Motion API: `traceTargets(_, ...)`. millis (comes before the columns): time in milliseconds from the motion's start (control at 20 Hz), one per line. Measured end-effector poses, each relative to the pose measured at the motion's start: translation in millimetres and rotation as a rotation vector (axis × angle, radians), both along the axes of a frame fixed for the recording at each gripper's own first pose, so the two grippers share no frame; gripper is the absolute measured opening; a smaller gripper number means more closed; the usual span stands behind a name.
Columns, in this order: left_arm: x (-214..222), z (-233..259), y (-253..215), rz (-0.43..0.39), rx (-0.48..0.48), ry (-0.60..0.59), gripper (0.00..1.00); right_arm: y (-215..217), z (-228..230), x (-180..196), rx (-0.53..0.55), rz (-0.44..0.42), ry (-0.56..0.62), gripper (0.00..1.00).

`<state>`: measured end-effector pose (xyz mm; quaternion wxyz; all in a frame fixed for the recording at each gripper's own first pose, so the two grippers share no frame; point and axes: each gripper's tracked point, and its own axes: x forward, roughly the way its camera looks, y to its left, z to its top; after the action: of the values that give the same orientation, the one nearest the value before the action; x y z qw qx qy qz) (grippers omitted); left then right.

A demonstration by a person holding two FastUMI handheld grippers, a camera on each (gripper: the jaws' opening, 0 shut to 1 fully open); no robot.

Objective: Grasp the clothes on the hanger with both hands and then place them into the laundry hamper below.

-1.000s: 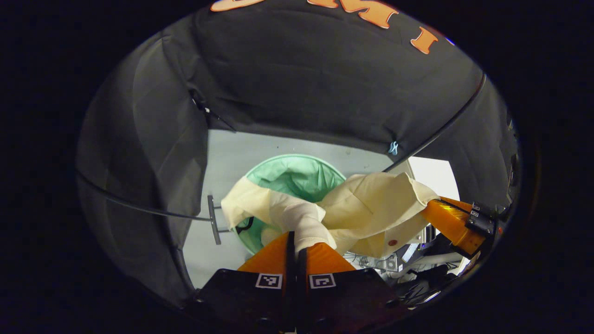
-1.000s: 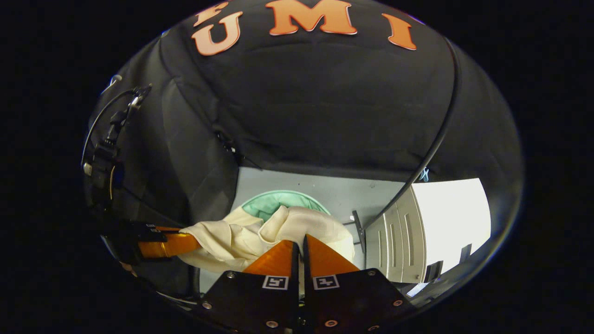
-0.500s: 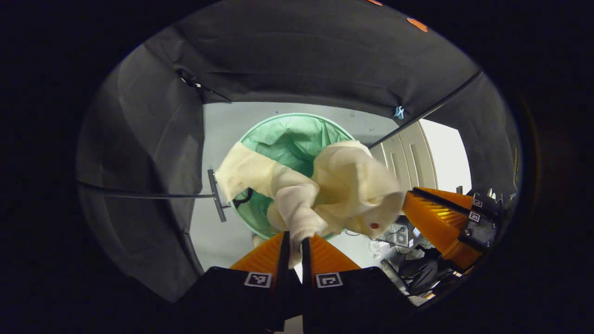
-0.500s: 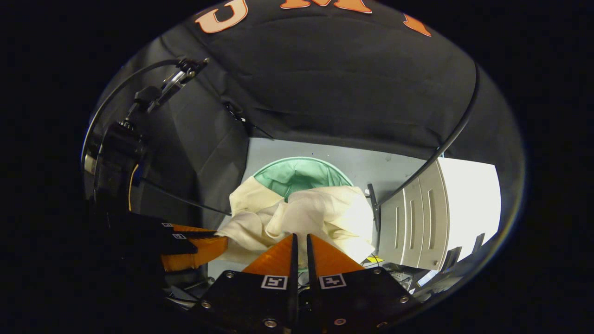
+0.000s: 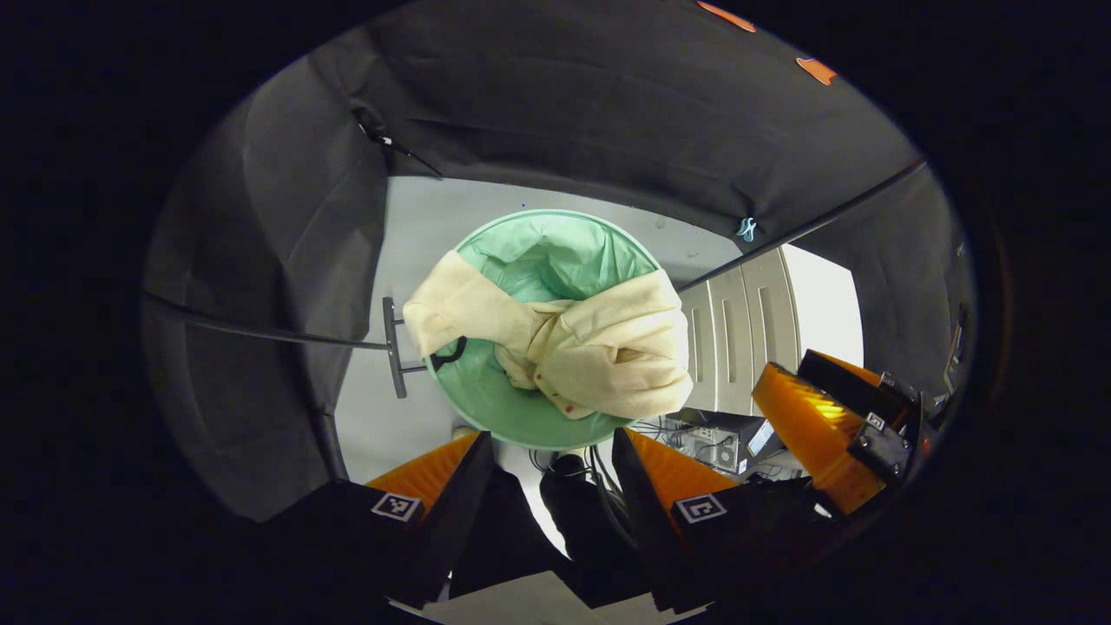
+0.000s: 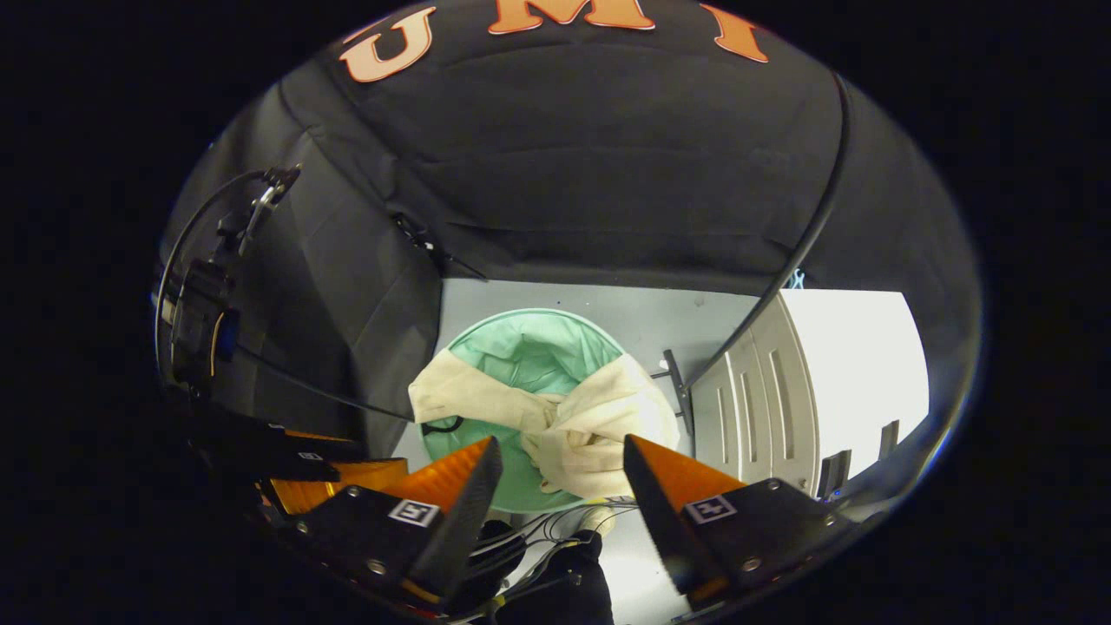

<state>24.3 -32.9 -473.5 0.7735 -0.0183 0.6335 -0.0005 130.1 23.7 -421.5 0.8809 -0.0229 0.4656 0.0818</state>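
Both views are looking down from above at a round laundry hamper with a pale green fabric lining, which is sitting on a light grey floor. A cream-coloured garment is lying across the hamper's mouth: one end is draping over the rim on one side, the bulk is bunching toward the opposite rim, and the middle is sagging into the green lining (a couple of small red buttons are showing along its edge). In the right gripper view the same cream-coloured garment is resting in the hamper in the same way.

The left gripper is hovering above the hamper with its two orange fingers spread wide apart, holding nothing. The right gripper is likewise hanging above the hamper with its orange fingers set wide apart, nothing between them. Neither gripper is touching the garment.

In the left gripper view the right gripper's orange finger is appearing off to one side, and in the right gripper view the left gripper's orange finger is appearing low at the other side.

A white cabinet is standing just beside the hamper, and a dark cable is running across the black cloth wall.
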Motion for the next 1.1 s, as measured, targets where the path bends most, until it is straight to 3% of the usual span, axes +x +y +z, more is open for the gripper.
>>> traceTargets(100, -1.1, 5.8, 2.3, 0.001, 0.016, -0.011, 0.86, -9.3, 7.5, 1.0, 0.008, -0.020, -0.009, 0.95)
traceTargets(350, 10.2, 26.3, -5.1, 0.061, 0.015, -0.080, 1.00, -39.6, 30.8, 5.8, 0.018, -0.057, -0.058, 0.96)
traceTargets(750, 59.2, 117.2, -16.1, 0.139, -0.002, -0.383, 0.95, -110.6, 116.4, 22.6, 0.020, -0.110, -0.260, 0.96)
traceTargets(1100, 63.9, 197.4, -6.7, 0.153, 0.066, -0.609, 0.98, -150.1, 212.2, 31.0, 0.010, -0.109, -0.477, 0.95)
